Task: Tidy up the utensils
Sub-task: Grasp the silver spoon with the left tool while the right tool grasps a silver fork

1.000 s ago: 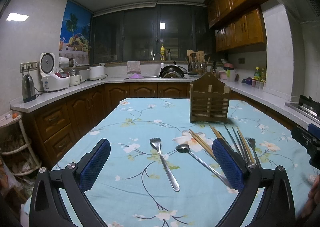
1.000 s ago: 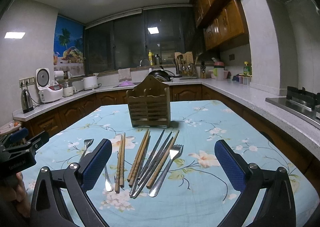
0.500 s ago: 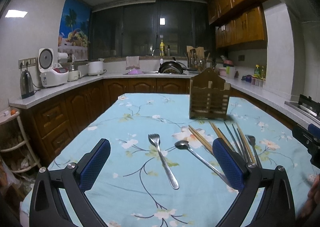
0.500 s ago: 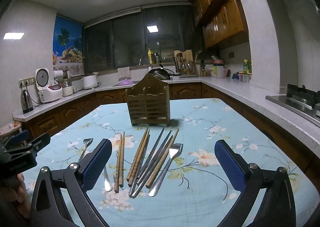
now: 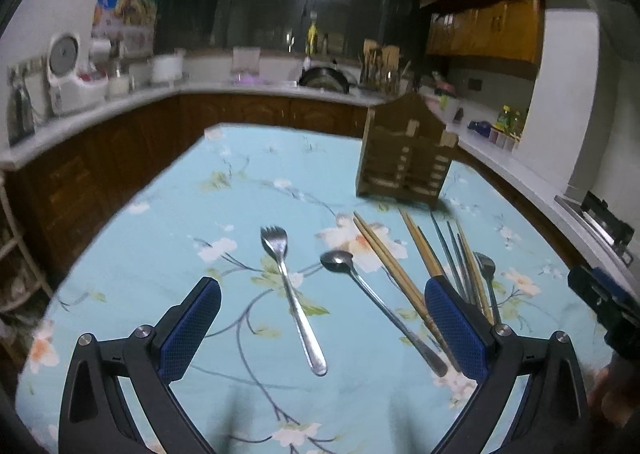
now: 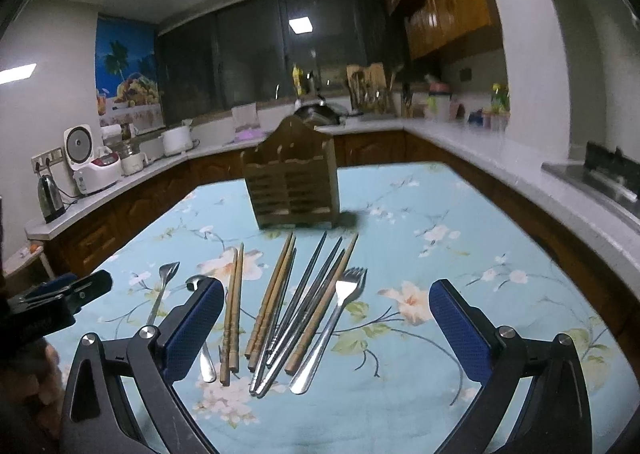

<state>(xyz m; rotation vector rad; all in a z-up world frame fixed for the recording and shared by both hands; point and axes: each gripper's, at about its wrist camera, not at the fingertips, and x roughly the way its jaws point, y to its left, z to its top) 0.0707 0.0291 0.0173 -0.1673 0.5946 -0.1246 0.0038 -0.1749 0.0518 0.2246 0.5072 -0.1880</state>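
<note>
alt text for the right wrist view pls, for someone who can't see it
An open right gripper with blue-padded fingers hovers over a floral light-blue tablecloth, where wooden chopsticks, metal chopsticks and a steel fork lie side by side. Behind them stands an empty-looking slatted wooden utensil holder; the left gripper shows at the left edge.
</note>
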